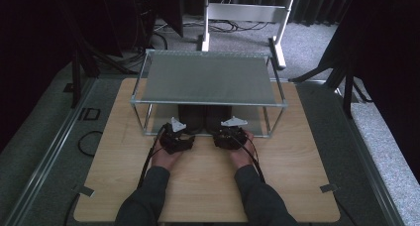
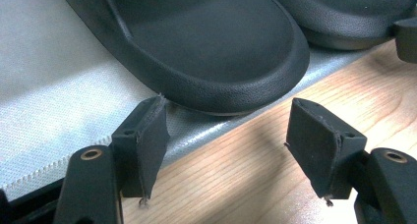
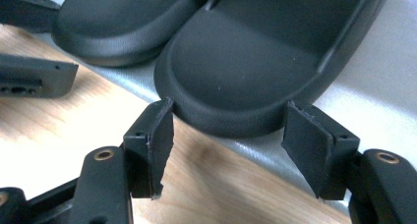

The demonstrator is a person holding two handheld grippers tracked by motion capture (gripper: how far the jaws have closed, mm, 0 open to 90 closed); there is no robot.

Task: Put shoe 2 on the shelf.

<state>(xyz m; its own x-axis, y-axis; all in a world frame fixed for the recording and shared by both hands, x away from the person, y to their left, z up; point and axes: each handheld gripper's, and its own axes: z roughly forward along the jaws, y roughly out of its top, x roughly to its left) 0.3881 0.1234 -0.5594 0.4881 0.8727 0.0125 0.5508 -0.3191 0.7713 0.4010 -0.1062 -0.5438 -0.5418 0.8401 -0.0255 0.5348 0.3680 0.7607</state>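
Forearms in dark sleeves enter from the near edge of the wooden table [image 1: 208, 186], each hand carrying a two-jaw gripper up to the open front of a two-tier metal rack [image 1: 208, 80]. At left, the left gripper [image 1: 177, 135] has its jaws spread and empty; in the left gripper view its black pads [image 2: 147, 145] stand either side of the rounded end of the left slipper [image 2: 206, 47], one pad tip close to or touching the rim, the other apart. That slipper lies straight ahead of the jaws, its long axis running away from them into the rack, its end slightly overhanging the grey mat [image 2: 54, 101] of the lower shelf where the mat meets the table. At right, the right gripper [image 1: 232, 134] is likewise released and holding nothing; in the right gripper view the right slipper [image 3: 265, 57] sits dead ahead between its pads [image 3: 314, 145], lengthwise away from the camera, with its twin just beside it and part of the other gripper [image 3: 37, 76] near the left edge. Each hand is the nearer one to its own slipper, so a paired grasp looks likely. The rack's upper shelf [image 1: 208, 77] hangs over both slippers, and the front posts flank the opening, so any lift probably has to start as a straight pull toward the person.
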